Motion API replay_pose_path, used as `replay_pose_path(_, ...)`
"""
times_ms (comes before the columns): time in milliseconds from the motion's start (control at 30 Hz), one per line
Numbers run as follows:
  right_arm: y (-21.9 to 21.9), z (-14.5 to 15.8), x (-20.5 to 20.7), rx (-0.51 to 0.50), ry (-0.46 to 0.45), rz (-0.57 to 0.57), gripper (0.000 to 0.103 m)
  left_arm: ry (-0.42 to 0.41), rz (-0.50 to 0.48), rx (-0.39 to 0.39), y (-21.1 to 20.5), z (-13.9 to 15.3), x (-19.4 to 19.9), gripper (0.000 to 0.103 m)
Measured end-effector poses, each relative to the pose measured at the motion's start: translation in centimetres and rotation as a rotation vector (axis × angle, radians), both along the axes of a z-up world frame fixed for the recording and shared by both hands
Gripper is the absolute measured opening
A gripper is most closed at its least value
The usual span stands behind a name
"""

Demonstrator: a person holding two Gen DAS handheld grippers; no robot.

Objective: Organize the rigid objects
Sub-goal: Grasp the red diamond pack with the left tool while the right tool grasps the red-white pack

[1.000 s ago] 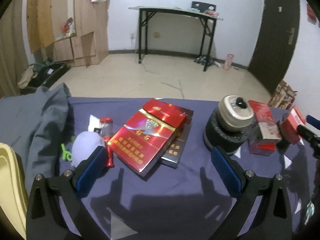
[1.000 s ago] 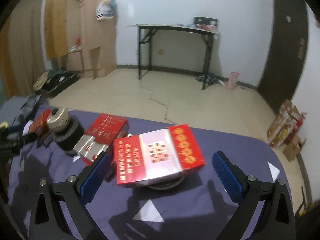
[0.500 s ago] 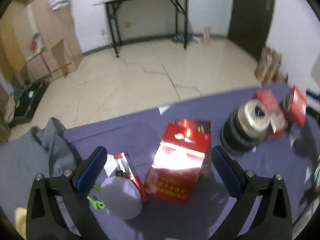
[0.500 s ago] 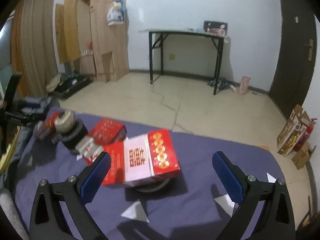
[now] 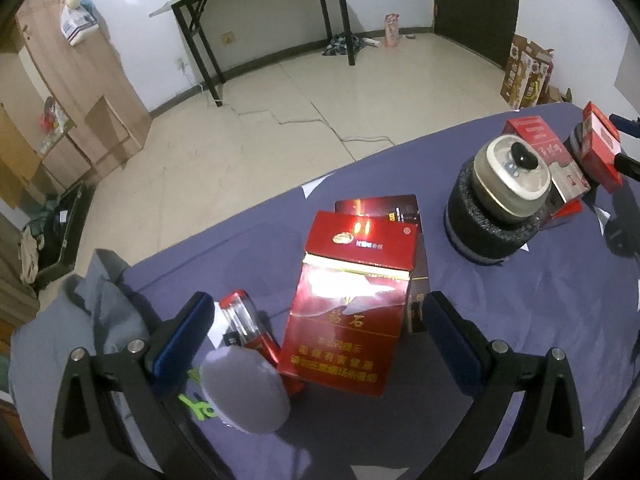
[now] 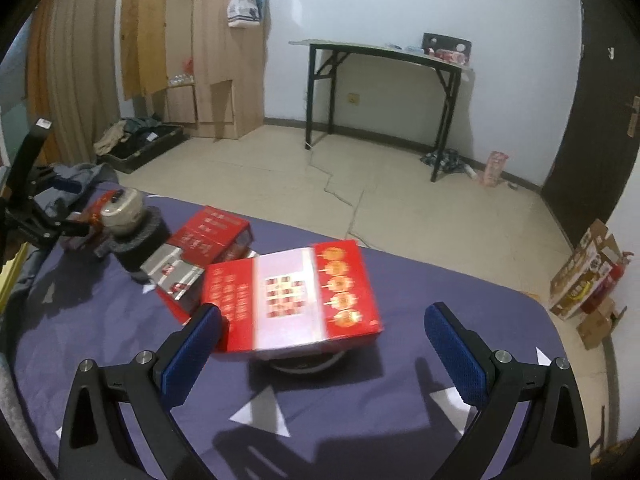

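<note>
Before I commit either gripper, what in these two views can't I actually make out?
- Left wrist view: dark box under the red carton; mostly covered, print unreadable.
- Left wrist view: green clip half hidden behind the white round object.
- Right wrist view: round white item under the red and white box; only its rim shows.
- Right wrist view: that box's print is motion-blurred.
- Right wrist view: left gripper cut off by the frame edge.

I see bare purple counter (image 6: pixel 360 420) before right hand-held gripper (image 6: pixel 320 344); red box (image 6: pixel 292 296) blocks ahead, boxes crowd left.
</note>
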State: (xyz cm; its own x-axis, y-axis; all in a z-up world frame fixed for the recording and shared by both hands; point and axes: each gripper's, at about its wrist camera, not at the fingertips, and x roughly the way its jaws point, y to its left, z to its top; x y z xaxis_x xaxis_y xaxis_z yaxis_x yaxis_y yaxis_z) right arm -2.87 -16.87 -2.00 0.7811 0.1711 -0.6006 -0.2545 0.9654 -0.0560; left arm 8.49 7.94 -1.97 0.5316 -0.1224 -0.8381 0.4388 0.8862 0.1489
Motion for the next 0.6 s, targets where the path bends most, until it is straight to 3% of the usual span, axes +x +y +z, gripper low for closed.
replay_pose_path(200, 1.2, 0.1, 0.1, -0.031, 0.013, 0.061, 0.103, -0.003, -0.011, 0.028, -1.0, -0.8, 0.0, 0.103)
replay_pose_path(433, 1.9, 0.1, -0.1, -0.062, 0.012, 0.081, 0.103, -0.016, -0.020, -0.021, -1.6, -1.6, 0.0, 0.103)
replay_pose_path(533, 2.4, 0.0, -0.3, -0.091, 0.009, 0.095, 0.103, -0.011, -0.024, 0.027, -2.0, -2.2, 0.1, 0.103)
replay_pose_path(600, 2.7, -0.2, -0.1, -0.112, 0.020, 0.087, 0.103, -0.011, -0.023, 0.011, -1.6, -2.2, 0.2, 0.103)
